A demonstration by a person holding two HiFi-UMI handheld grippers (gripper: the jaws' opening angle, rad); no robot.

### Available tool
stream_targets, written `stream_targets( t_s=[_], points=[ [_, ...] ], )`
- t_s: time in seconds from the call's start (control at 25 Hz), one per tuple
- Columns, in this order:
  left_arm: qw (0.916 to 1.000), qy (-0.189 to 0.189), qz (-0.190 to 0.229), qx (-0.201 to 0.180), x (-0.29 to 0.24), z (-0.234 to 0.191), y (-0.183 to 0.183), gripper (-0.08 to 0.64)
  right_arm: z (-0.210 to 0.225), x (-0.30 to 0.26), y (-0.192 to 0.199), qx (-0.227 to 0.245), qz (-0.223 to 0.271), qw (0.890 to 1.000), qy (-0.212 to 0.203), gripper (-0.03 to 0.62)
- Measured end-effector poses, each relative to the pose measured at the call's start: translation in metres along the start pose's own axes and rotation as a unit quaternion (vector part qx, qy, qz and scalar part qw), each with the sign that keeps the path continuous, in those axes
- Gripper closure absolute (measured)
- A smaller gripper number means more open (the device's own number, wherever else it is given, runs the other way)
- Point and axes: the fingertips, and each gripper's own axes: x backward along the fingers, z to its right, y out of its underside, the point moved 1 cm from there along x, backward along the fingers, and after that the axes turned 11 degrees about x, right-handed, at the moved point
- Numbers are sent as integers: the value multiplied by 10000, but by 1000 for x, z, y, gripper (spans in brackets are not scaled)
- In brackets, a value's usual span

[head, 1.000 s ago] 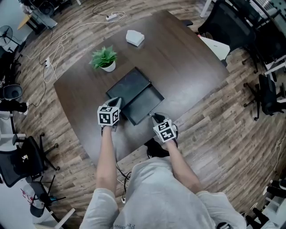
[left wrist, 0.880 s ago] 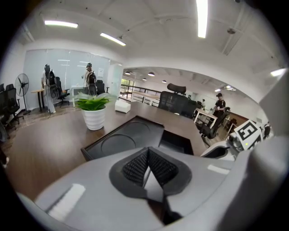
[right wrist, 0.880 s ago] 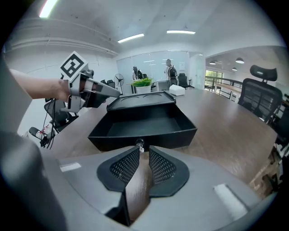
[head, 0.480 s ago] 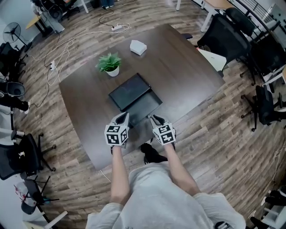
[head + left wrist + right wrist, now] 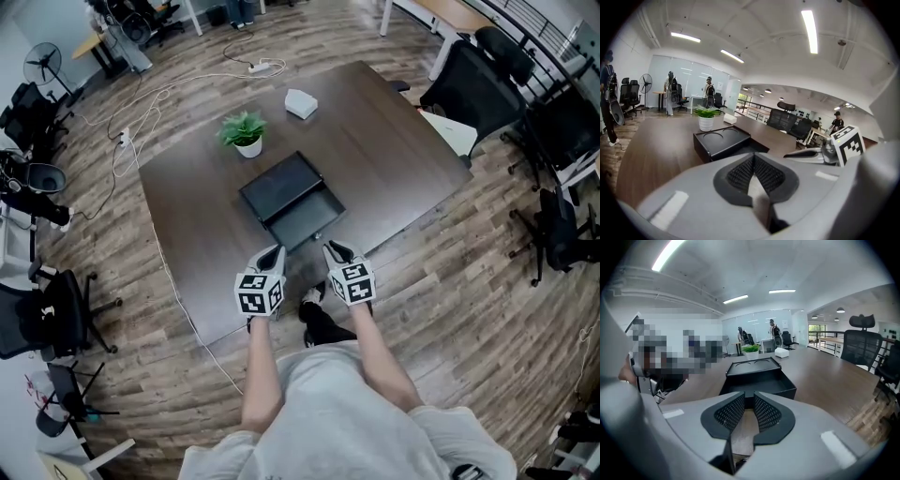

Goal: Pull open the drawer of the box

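A black box [image 5: 279,185] sits mid-table with its drawer [image 5: 307,222] pulled out toward me; the drawer looks empty. Both grippers hover near the table's front edge, clear of the drawer. My left gripper [image 5: 275,253] is just left of the drawer front, its pads meeting at the tips with nothing between them. In the left gripper view the box [image 5: 721,139] lies ahead of the left gripper [image 5: 753,157]. My right gripper [image 5: 331,248] points at the drawer front. Its jaws stand a narrow gap apart, empty, in line with the drawer [image 5: 758,386] in the right gripper view [image 5: 749,398].
A potted plant [image 5: 246,134] and a small white object [image 5: 301,104] stand behind the box on the dark wooden table [image 5: 394,169]. Office chairs [image 5: 473,70] ring the table. Cables and a power strip [image 5: 260,67] lie on the floor beyond.
Both grippers have drawn back from the box toward the table's near edge. The left one left the box's side. The drawer stays open.
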Motion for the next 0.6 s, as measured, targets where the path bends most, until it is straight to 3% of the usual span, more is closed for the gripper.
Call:
stream_targets(
  t_s=[0.6],
  points=[
    [9999, -93, 98, 66, 16, 3, 13, 506, -3, 21, -17, 17, 390, 9992, -48, 591]
  ],
)
